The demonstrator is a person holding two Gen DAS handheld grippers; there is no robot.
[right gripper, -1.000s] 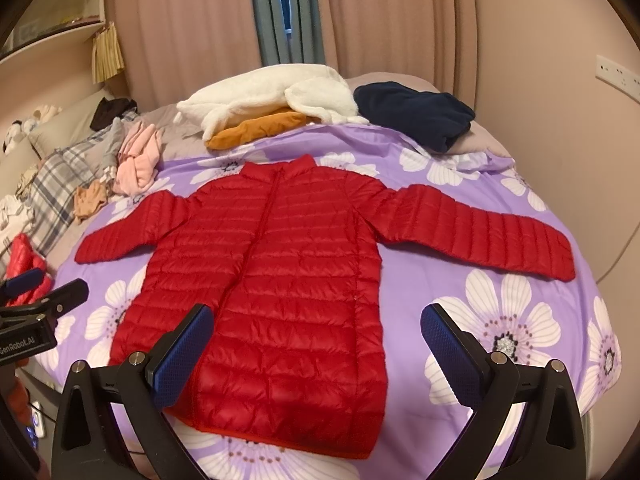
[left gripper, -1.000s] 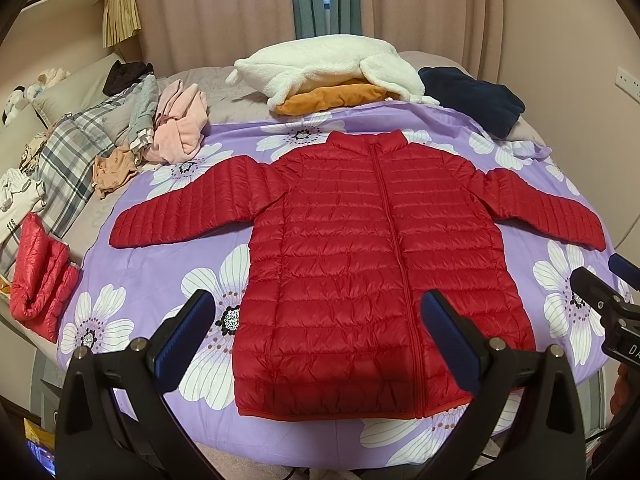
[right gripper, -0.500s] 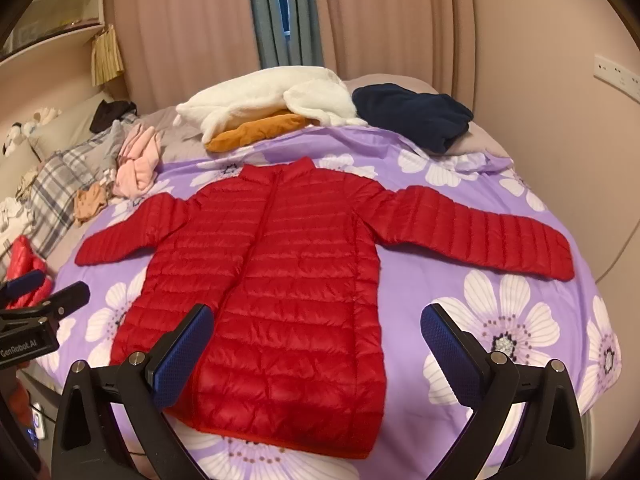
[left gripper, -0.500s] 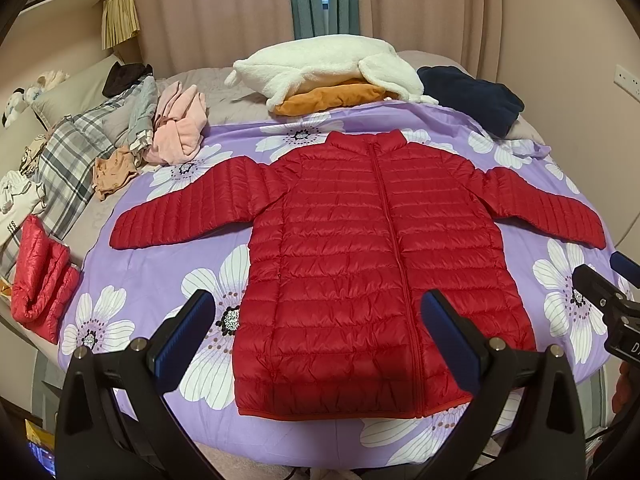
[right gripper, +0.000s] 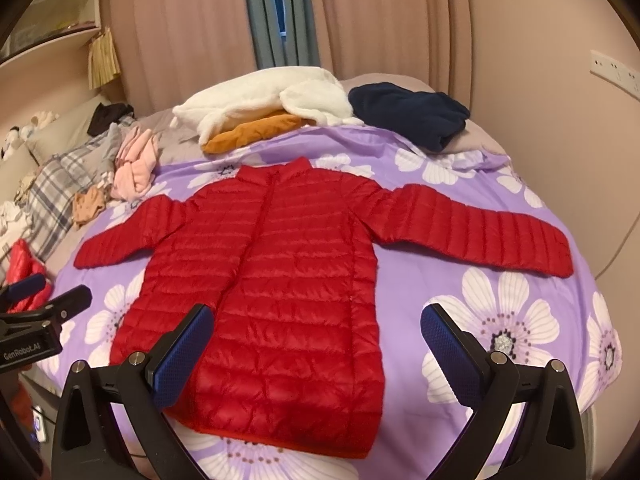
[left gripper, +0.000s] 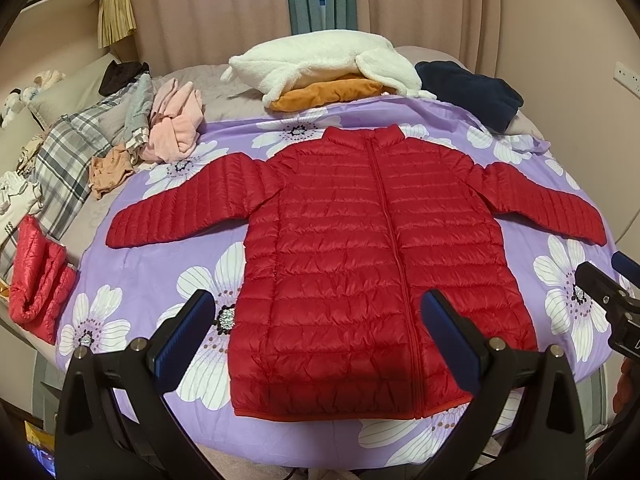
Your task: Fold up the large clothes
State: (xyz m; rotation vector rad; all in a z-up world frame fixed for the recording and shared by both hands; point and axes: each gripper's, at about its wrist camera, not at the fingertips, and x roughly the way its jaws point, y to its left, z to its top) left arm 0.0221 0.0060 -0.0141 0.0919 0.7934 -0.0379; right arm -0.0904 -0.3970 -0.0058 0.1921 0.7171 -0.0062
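Observation:
A red quilted puffer jacket (left gripper: 360, 264) lies flat and zipped on the purple flowered sheet (left gripper: 188, 264), both sleeves spread out sideways; it also shows in the right wrist view (right gripper: 280, 280). My left gripper (left gripper: 320, 332) is open and empty, held above the jacket's hem. My right gripper (right gripper: 320, 344) is open and empty, above the hem's right part. Each gripper shows at the edge of the other's view, the right one (left gripper: 612, 292) and the left one (right gripper: 36, 320).
At the bed's far side lie a white fleece (left gripper: 316, 60) on an orange garment (left gripper: 328, 92) and a navy garment (left gripper: 468, 92). Pink (left gripper: 176, 128) and plaid clothes (left gripper: 64, 168) and a folded red jacket (left gripper: 36, 284) lie at the left. A wall stands close on the right.
Both grippers stay open and nearly still. The right view has shifted slightly, with the jacket a little lower in the frame.

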